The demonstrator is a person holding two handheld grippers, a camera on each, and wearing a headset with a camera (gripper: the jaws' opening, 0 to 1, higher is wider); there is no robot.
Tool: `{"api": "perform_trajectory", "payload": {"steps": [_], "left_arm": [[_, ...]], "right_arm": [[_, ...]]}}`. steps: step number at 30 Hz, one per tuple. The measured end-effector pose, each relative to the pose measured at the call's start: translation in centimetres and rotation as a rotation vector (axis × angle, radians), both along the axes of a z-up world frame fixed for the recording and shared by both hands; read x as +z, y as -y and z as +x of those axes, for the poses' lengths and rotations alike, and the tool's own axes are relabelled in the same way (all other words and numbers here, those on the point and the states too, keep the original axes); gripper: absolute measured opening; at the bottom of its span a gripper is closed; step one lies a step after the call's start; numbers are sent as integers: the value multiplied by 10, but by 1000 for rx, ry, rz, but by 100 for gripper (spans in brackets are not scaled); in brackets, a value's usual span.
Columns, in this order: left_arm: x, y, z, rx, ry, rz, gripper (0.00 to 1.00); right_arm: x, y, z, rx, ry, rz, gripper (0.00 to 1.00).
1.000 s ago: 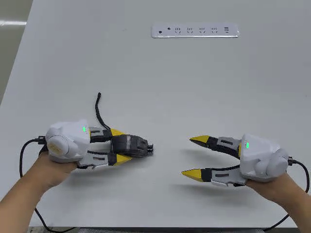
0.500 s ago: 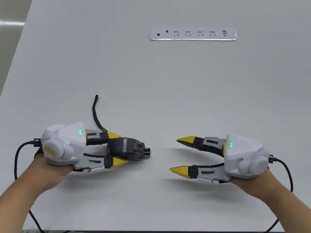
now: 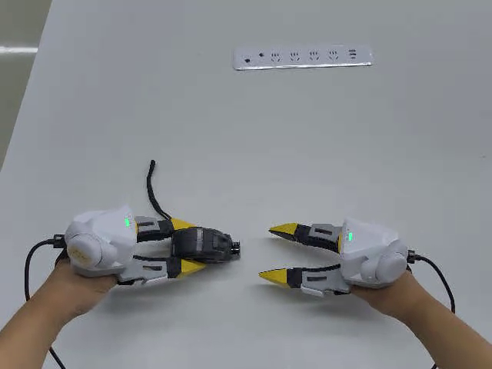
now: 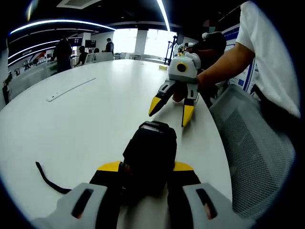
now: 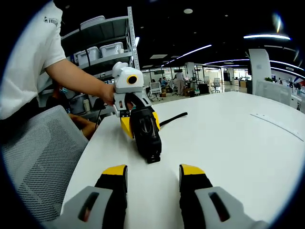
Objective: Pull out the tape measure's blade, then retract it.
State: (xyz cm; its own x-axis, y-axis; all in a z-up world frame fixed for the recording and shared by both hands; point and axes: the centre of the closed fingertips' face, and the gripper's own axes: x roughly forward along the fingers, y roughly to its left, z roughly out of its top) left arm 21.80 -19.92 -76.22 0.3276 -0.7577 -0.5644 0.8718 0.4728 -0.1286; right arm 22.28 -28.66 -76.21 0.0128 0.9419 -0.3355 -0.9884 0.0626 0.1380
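A black tape measure [image 3: 201, 244] lies on the white table, its blade tip pointing right and its black wrist strap [image 3: 155, 187] trailing back. My left gripper [image 3: 187, 246] is shut on its case, yellow tips on either side; its own view shows the case [image 4: 151, 152] wedged between the jaws. My right gripper [image 3: 277, 252] stands open a short way to the right of the blade tip, jaws aimed at it. From the right gripper view the tape measure [image 5: 146, 129] sits straight ahead, just beyond the open jaws [image 5: 153, 172].
A white power strip [image 3: 302, 57] lies at the far side of the table. Cables run from both grippers toward the near edge. A mesh chair [image 5: 33, 157] stands beside the table, and people stand in the office beyond.
My right gripper has moved left toward the tape measure's tip, still open. The left gripper keeps its hold on the case, which stays put.
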Motion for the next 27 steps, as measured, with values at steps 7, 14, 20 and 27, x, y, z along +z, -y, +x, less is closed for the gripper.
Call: {"api": "perform_trajectory", "payload": {"steps": [7,14,20,27], "left_arm": [[-1,-1,0,-1,0,0,33],[-3,-3,1,-1,6,0,33],[-3,-3,1,-1,8,-1,33],[-3,-2,0,-2,8,-4,33]], "right_arm": [[-3,-6,-2,20,1,-2,43],[-8,-15,-2,44,10,-6,41],[-11,-20,-1,54,15,-12,40],[-13,-28,-3,79,27,-24,38]]}}
